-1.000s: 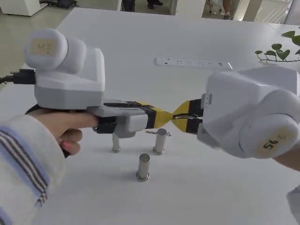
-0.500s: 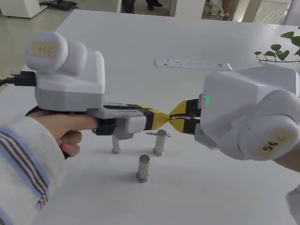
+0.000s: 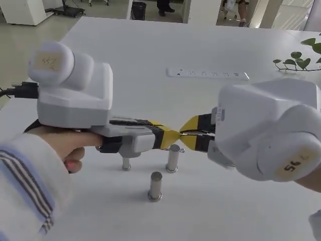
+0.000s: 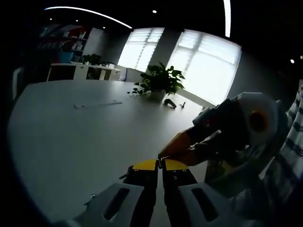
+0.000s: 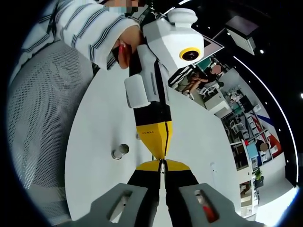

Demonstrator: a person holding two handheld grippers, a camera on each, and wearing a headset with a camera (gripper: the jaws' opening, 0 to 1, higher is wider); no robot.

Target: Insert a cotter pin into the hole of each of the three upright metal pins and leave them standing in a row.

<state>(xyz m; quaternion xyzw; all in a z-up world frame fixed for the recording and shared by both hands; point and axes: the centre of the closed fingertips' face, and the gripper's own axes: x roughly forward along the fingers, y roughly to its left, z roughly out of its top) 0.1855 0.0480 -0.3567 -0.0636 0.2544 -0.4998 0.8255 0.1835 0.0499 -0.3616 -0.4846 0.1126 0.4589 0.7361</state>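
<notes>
Hovering over the desk with left tongs and right tongs both pressed shut, tips meeting just above the rear-right metal pin, probably aligning a cotter pin with its hole; not making one out clearly.

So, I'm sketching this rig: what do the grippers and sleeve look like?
Both the left gripper and right gripper have pale grey-white bodies, black jaws with yellow tips, and a tan sticker with handwritten digits. A black cable plugs into the left one. The left sleeve is white with blue-grey stripes.
</notes>
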